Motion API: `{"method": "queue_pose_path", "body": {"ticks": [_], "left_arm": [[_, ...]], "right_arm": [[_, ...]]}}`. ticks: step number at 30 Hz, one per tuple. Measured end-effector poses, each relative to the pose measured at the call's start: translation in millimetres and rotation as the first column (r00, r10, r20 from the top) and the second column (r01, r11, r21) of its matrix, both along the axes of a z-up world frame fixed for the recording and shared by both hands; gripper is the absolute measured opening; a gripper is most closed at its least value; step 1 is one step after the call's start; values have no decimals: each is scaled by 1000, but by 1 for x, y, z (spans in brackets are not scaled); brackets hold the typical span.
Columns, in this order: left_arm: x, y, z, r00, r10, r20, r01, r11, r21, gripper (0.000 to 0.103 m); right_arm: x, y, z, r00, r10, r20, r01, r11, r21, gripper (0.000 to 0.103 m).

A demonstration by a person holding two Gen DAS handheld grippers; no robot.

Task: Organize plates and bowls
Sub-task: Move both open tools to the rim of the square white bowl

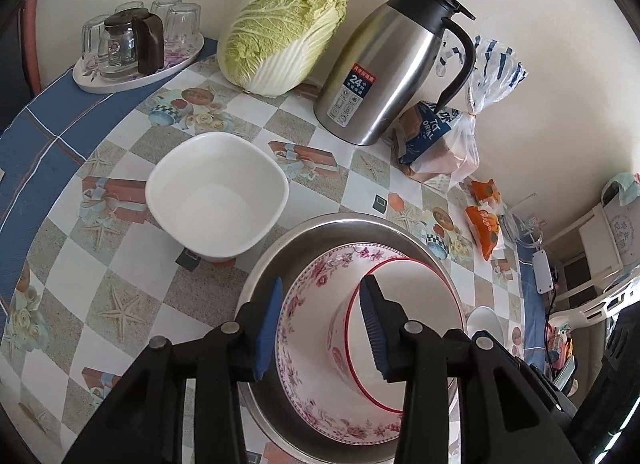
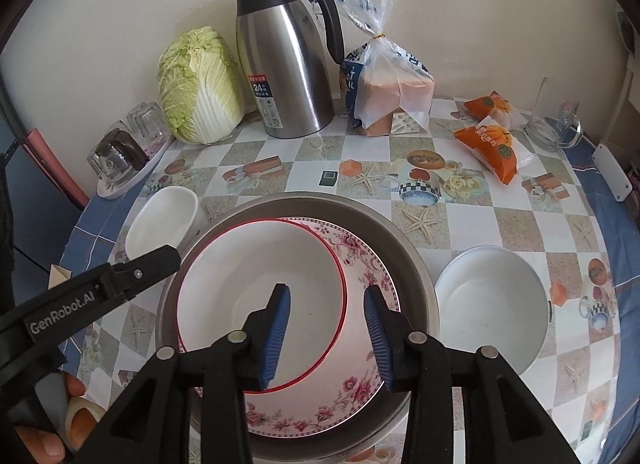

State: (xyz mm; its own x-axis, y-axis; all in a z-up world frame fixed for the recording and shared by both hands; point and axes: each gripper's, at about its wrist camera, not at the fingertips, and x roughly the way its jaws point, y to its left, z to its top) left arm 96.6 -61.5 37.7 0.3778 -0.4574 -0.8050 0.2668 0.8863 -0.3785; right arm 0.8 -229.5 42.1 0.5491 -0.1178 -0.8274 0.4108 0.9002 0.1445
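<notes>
A steel basin [image 2: 408, 240] stands at the table's near side. In it sits a floral bowl [image 2: 360, 264], and a red-rimmed white bowl [image 2: 248, 284] leans tilted inside that. My right gripper [image 2: 327, 338] hangs open just above the red rim, one pad over the bowl's inside and one outside, neither touching. My left gripper [image 1: 320, 328] is open over the floral bowl [image 1: 312, 284], between the basin [image 1: 280, 240] and the red-rimmed bowl [image 1: 412, 304]. A square white bowl [image 1: 218, 193] stands to the left, and a round white bowl [image 2: 492, 304] to the right.
Along the wall stand a cabbage [image 2: 200, 87], a steel jug [image 2: 284, 63], a bread bag [image 2: 384, 87] and orange snack packets [image 2: 492, 147]. A tray of glasses [image 1: 136, 47] is at the far left. A person's hand [image 2: 52, 424] holds the left gripper's handle.
</notes>
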Motion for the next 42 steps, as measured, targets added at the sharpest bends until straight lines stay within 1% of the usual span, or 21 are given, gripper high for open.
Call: {"method": "queue_pose_path", "body": {"ticks": [2, 4, 7, 8, 9, 10, 13, 16, 19, 21, 24, 28, 30, 37, 42], "left_arm": [[1, 5, -1, 1000, 27, 2, -27, 999, 23, 56], [3, 9, -3, 999, 49, 4, -49, 997, 51, 58], [6, 16, -7, 996, 84, -1, -84, 993, 84, 63], [7, 19, -8, 995, 96, -3, -95, 991, 94, 68], [8, 21, -10, 994, 106, -5, -105, 989, 102, 72], [9, 23, -11, 994, 114, -5, -112, 988, 108, 78], [11, 28, -13, 991, 131, -6, -130, 985, 114, 80], [14, 31, -15, 989, 148, -3, -146, 982, 123, 87], [16, 35, -16, 987, 159, -5, -157, 979, 127, 87], [18, 37, -17, 986, 167, -3, -165, 977, 131, 87], [21, 40, -19, 984, 177, 1, -175, 974, 144, 92], [25, 45, -21, 982, 187, 2, -186, 972, 146, 93], [28, 48, -22, 981, 195, -2, -192, 971, 142, 93], [42, 62, -27, 971, 236, -26, -232, 966, 116, 93], [53, 75, -29, 963, 268, -28, -264, 959, 102, 93]], "right_arm": [[0, 1, 0, 1000, 2, -3, -2, 1000, -6, 51], [1, 1, 0, 1000, 4, -5, -4, 1000, -13, 61], [1, 3, 0, 1000, 7, -5, -7, 1000, -24, 67], [1, 3, 0, 1000, 8, -5, -8, 1000, -26, 68], [1, 3, 0, 1000, 9, -5, -10, 1000, -29, 72], [1, 4, 0, 1000, 10, -5, -11, 999, -32, 76], [1, 4, 1, 1000, 13, -1, -13, 999, -44, 84], [1, 6, 2, 1000, 15, 6, -15, 998, -57, 91], [1, 8, 2, 1000, 17, 10, -16, 998, -68, 97], [2, 9, 2, 1000, 13, 12, -12, 997, -73, 98], [3, 11, 0, 1000, 11, 11, -10, 998, -70, 99], [3, 13, -1, 1000, 4, 8, -3, 997, -74, 101], [3, 13, 0, 1000, -3, 17, 4, 997, -74, 103], [3, 16, 6, 999, -17, 41, 20, 996, -84, 103], [7, 23, 20, 997, -11, 81, 19, 995, -102, 103]]}}
